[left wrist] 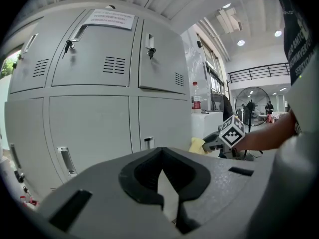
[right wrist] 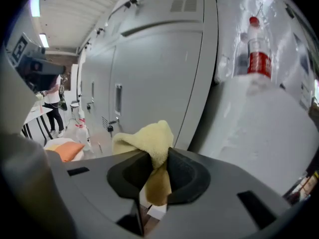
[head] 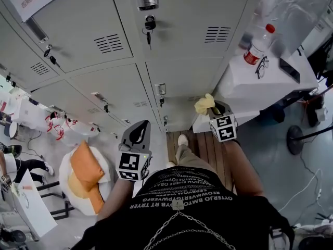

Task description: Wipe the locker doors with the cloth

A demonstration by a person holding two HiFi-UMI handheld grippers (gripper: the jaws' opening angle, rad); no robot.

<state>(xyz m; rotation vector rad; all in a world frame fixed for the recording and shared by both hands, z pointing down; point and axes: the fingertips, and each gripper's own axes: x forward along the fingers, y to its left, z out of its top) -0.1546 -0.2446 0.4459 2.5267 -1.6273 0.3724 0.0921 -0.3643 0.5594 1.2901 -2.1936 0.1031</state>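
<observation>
Head view: right tool (head: pixel 214 108) holds the cloth (head: pixel 204 103) near a low locker door (head: pixel 179 111). Left gripper view: left tool (left wrist: pixel 160 152) closed, empty. Right gripper view: jaws pinch the cloth's middle; I'd press the free fold flat and stroke evenly.

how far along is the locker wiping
Done: the yellow cloth is picked up, pinched in the right tongs. In hand: it is held near a lower locker door; contact unclear. To do: the doors show no wipe marks, so all may remain. Left tongs shut, empty.
</observation>
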